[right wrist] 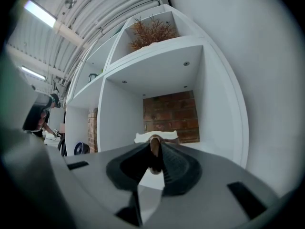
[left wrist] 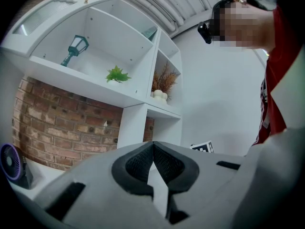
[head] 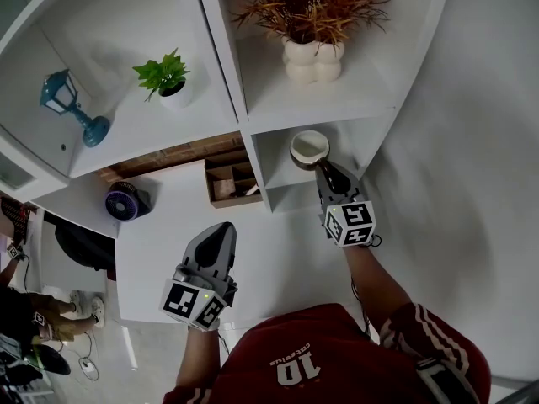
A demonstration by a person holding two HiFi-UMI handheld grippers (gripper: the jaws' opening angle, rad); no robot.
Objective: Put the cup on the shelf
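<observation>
Short of the shelf [head: 362, 91], our left gripper [head: 221, 228] sits closed and empty, while our right gripper [head: 324, 168], jaws pinched on the wall of the cup [head: 309, 148] inside the shelf's lower compartment, should, we judge, hold it level until its base seats, then release.

A brick wall [left wrist: 52, 123] is showing behind the white shelf unit [head: 227, 57], a plain white wall [head: 472, 141] standing beside it.

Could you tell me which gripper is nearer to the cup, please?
Right. The right gripper grips the cup by its rim inside the shelf; the left gripper hangs apart over the white table.
</observation>
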